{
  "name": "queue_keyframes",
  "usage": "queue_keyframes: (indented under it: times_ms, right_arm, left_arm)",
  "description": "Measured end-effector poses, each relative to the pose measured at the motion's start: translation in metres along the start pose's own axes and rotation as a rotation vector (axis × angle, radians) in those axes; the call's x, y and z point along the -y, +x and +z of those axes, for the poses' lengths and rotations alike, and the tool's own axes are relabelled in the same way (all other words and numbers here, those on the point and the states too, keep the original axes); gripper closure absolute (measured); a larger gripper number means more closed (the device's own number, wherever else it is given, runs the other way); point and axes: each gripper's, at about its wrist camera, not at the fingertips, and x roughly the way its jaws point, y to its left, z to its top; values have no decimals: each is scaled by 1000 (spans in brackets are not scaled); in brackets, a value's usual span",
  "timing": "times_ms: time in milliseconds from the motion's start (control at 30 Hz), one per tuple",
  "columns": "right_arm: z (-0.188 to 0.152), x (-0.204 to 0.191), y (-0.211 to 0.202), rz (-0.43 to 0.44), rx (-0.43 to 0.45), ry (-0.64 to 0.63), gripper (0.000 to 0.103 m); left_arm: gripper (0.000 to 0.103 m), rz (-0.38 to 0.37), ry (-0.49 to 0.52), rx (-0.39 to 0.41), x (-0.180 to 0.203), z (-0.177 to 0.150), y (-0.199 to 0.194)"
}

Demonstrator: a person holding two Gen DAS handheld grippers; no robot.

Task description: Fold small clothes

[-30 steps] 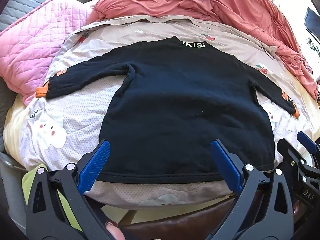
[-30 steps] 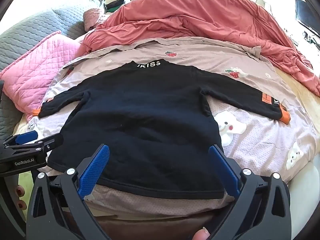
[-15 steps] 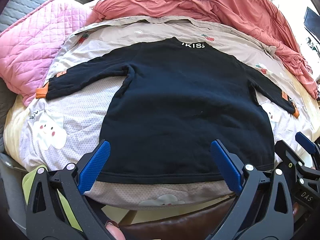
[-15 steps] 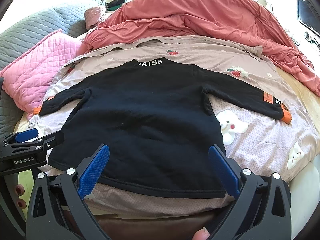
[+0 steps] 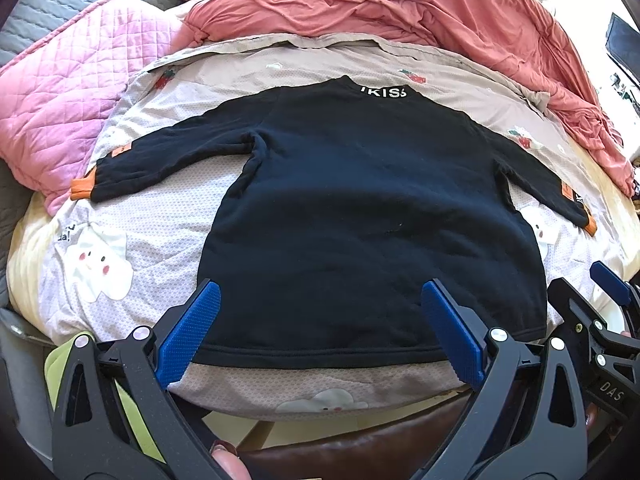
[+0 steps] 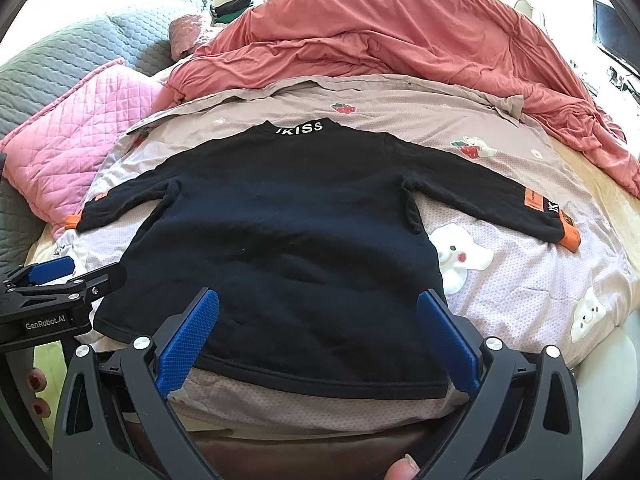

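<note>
Bedding (image 5: 132, 216) carries the flat black top (image 5: 360, 216); nothing has shifted. My left gripper (image 5: 320, 332) and right gripper (image 6: 318, 332) still hover wide at six o'clock, folding not begun.

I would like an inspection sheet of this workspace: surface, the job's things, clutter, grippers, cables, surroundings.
Surface: bed with pale cartoon-print quilt cover, slightly wrinkled.
Job's things: black long-sleeved sweatshirt with orange cuffs spread flat, back up, sleeves out, unfolded; hem at the near edge.
Clutter: crumpled salmon-red duvet behind; pink quilted pillow at left.
Grippers: left gripper and right gripper both open, above the hem, holding nothing.
Cables: thin wires on the far wall, unclear.
Surroundings: grey quilted headboard; dark screen at right.
</note>
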Motion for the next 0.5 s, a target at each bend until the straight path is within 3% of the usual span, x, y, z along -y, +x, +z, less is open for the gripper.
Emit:
queue_keyframes:
  times_ms: [500]
  right_arm:
    - [2, 1, -2, -3, 15, -1, 4]
  left_arm:
    - [9, -4, -2, 0, 0, 1, -1]
